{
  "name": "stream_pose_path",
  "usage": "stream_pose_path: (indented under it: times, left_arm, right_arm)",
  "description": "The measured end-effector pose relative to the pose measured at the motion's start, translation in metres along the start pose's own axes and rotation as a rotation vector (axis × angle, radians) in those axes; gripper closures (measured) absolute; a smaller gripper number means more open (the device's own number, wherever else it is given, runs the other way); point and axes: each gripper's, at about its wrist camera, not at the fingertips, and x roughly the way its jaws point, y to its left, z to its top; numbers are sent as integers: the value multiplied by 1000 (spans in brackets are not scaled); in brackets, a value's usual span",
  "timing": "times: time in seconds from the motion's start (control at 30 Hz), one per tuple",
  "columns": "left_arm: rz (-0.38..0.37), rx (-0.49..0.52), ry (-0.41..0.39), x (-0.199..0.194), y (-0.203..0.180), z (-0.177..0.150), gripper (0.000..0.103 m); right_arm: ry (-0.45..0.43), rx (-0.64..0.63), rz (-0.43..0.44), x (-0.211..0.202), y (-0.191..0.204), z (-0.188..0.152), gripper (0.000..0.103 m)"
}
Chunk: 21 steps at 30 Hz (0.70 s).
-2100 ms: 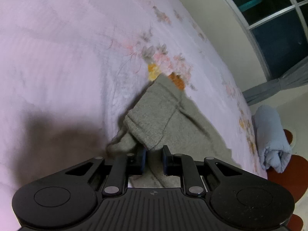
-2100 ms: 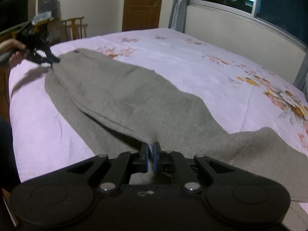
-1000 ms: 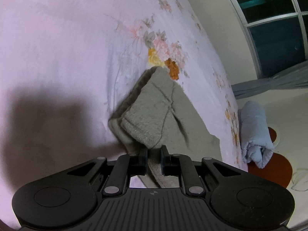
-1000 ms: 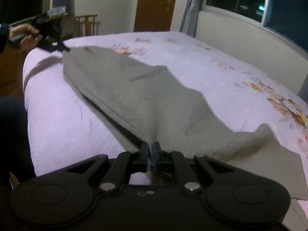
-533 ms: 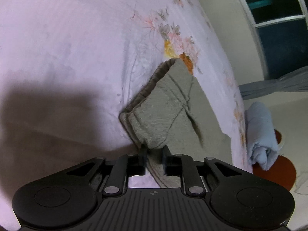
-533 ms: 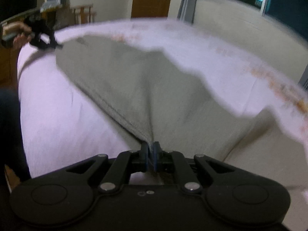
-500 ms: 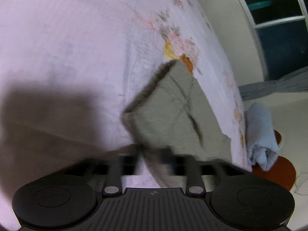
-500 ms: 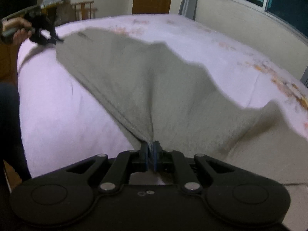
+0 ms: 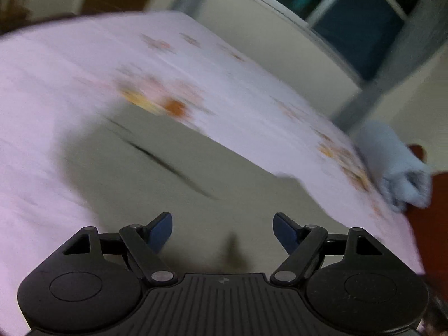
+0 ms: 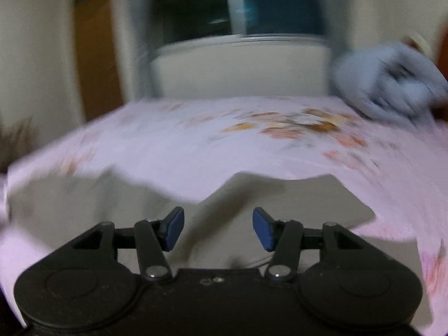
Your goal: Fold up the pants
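The grey pants (image 9: 173,179) lie flat on the pink floral bedsheet (image 9: 70,89), blurred by motion. My left gripper (image 9: 222,228) hovers over them, its jaws opening wide, with nothing pinched between the blue pads (image 9: 161,228). In the right wrist view the pants (image 10: 140,204) spread across the sheet (image 10: 182,145) below my right gripper (image 10: 218,228). Its jaws are also opening, and the cloth lies beneath them, not clamped by the pads (image 10: 263,228).
A rolled light-blue blanket (image 9: 394,165) rests at the bed's far right edge, also seen in the right wrist view as a blanket roll (image 10: 392,81). Dark windows (image 10: 238,2), a pale wall and a brown door (image 10: 95,56) stand behind the bed.
Both grippers let go of the pants and opened. Both views swung and rolled, lifting away from the cloth, which now lies flat on the bed.
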Motion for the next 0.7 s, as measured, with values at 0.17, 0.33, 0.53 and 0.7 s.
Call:
stream_pose_path:
  times: [0.17,0.33,0.53,0.7]
  left_arm:
    - [32,191,88,49,-76,-53,25]
    - [97,186,95,72,-79,-55,25]
    - [149,254,96,87,-86,-57,25]
    - [198,251,31,90,-91,-61,26]
  right_arm:
    - [13,183,-64,-4,-56,-8,55]
    - [4,355,-98,7,-103,-16,59]
    - [2,540,-85,41,-153,-14,67]
    - [43,605,-101,70,-173,-21,71]
